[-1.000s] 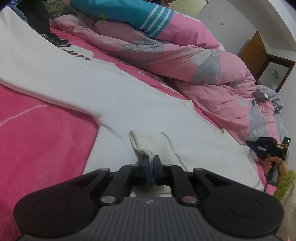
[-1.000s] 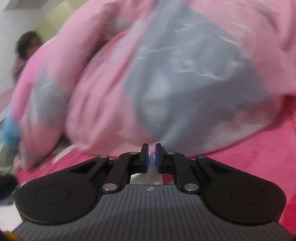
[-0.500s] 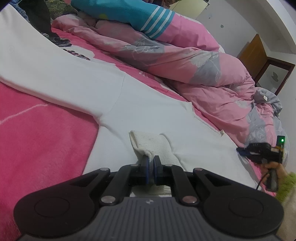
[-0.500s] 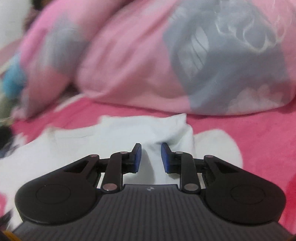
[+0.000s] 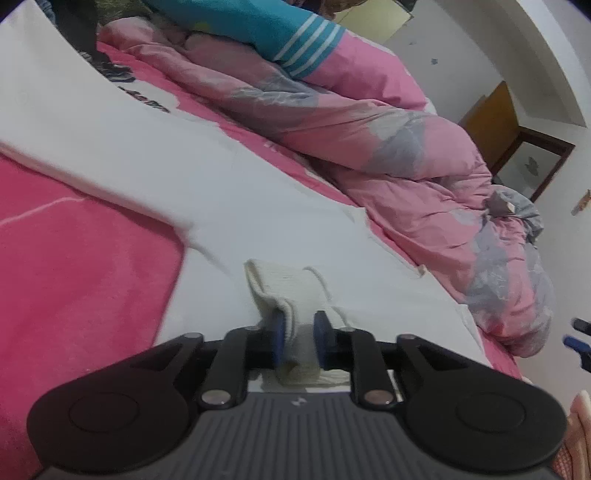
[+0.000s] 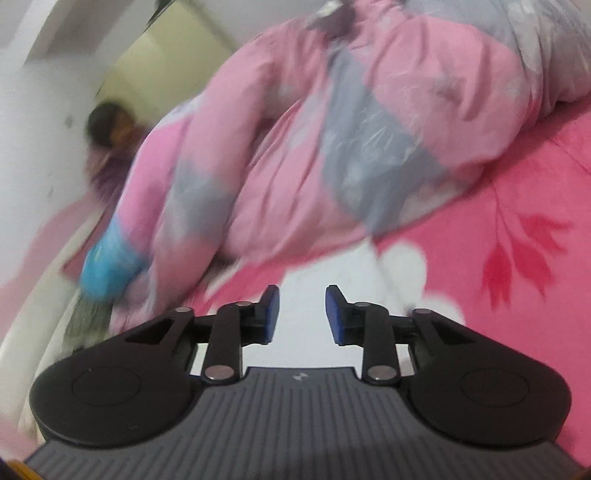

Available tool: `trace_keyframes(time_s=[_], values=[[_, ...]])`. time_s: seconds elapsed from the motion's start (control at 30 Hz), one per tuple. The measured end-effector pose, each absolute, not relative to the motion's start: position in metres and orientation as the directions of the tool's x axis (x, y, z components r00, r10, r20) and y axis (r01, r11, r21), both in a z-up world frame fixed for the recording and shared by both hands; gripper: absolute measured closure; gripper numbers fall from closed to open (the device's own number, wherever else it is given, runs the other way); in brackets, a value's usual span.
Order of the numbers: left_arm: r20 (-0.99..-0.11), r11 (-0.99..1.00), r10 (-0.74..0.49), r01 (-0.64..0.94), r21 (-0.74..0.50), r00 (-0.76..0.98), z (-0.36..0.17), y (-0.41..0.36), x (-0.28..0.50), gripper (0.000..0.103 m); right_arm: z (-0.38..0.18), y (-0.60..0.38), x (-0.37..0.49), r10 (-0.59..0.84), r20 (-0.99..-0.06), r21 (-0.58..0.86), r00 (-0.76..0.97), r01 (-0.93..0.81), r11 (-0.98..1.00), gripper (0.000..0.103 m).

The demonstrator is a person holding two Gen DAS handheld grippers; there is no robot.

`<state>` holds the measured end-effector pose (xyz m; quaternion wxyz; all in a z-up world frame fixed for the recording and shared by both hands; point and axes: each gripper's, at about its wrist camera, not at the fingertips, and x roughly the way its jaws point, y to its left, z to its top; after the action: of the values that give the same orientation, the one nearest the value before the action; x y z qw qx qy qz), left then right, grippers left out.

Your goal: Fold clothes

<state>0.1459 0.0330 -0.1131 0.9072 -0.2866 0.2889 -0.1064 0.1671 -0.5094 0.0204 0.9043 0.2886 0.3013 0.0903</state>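
Observation:
A white long-sleeved top (image 5: 229, 192) lies spread over the pink bed sheet (image 5: 81, 266). Its ribbed cream cuff (image 5: 291, 284) is folded onto the body of the top. My left gripper (image 5: 298, 339) stands open, and the cuff's end lies loose between its blue pads. In the right wrist view, my right gripper (image 6: 301, 314) is open and holds nothing, low over a white edge of the top (image 6: 325, 266). The right gripper's blue tips (image 5: 574, 332) also show at the far right of the left wrist view.
A bunched pink and grey duvet (image 5: 406, 158) runs along the far side of the top, with a teal striped pillow (image 5: 258, 22) on it. Dark clothing (image 5: 81, 33) lies at the top left. A person (image 6: 110, 129) stands blurred in the background. Wooden furniture (image 5: 491, 122) stands by the wall.
My left gripper has opened and let go of the cuff. My right gripper opened wider, and its view swung up from the top's edge toward the duvet.

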Motion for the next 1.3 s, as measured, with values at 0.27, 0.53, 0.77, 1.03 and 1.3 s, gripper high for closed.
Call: trace_keyframes(time_s=[0.27, 0.53, 0.77, 1.03, 1.3], values=[[-0.471, 0.825, -0.364, 0.044, -0.564, 0.804, -0.11, 0.028, 0.147, 0.07, -0.002, -0.335, 0.108, 0.42, -0.63, 0.212, 0.653, -0.376, 0.902, 0.053], [-0.548, 0.879, -0.301, 0.005, -0.476, 0.781, -0.1, 0.016, 0.157, 0.089, -0.059, -0.234, 0.123, 0.344, -0.659, -0.083, 0.669, -0.518, 0.851, 0.056], [-0.514, 0.864, -0.317, 0.019, -0.502, 0.797, -0.07, 0.016, 0.204, 0.098, -0.071, -0.219, 0.135, 0.32, -0.635, -0.167, 0.703, -0.529, 0.832, 0.056], [-0.54, 0.897, -0.258, -0.008, -0.441, 0.801, -0.064, 0.027, 0.227, 0.098, -0.081, -0.262, 0.141, 0.309, -0.622, -0.003, 0.72, -0.397, 0.918, 0.055], [-0.587, 0.893, -0.253, -0.049, -0.448, 0.769, -0.098, 0.035, 0.208, 0.098, -0.06, -0.261, 0.175, 0.353, -0.608, -0.024, 0.711, -0.462, 0.887, 0.054]])
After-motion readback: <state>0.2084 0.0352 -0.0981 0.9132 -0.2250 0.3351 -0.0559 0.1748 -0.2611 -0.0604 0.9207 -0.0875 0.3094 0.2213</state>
